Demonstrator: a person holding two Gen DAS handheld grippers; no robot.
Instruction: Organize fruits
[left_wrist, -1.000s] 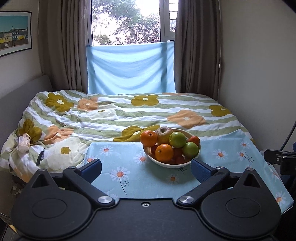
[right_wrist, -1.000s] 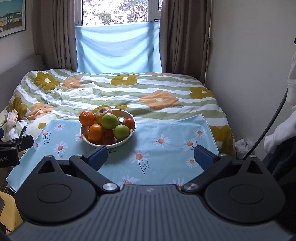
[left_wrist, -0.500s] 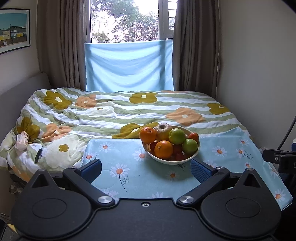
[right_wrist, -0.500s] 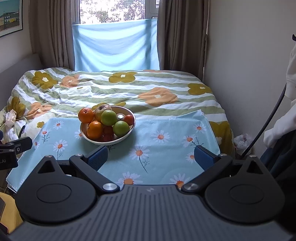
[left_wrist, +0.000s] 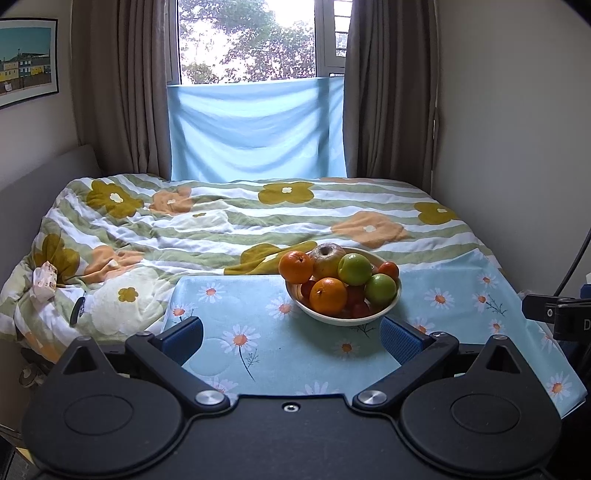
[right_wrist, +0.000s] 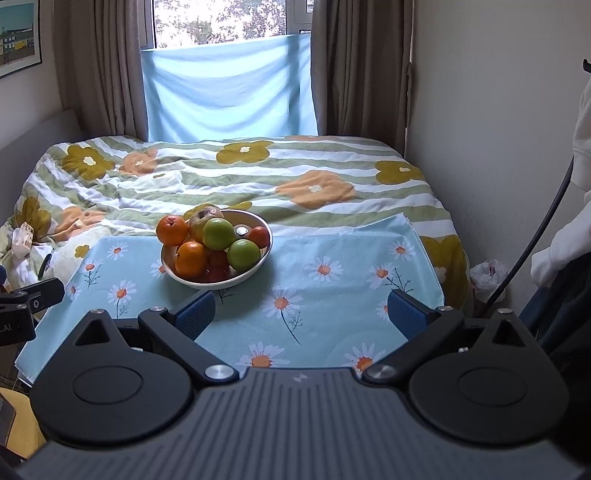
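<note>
On the near end of the bed, a daisy-print blue cloth (left_wrist: 258, 332) lies over the flowered duvet (left_wrist: 221, 221), and a white bowl (left_wrist: 388, 308) of fruit stands on it. Left to right in the bowl: two oranges (left_wrist: 295, 266), a brownish apple (left_wrist: 325, 256) at the far rim, two green apples (left_wrist: 354, 268) and a small red fruit (left_wrist: 388, 269). The left gripper (left_wrist: 291, 338) hangs near the bowl, jaws wide and empty; the right gripper (right_wrist: 301, 312) is likewise spread wide, holding nothing, with the bowl just beyond its left finger.
</note>
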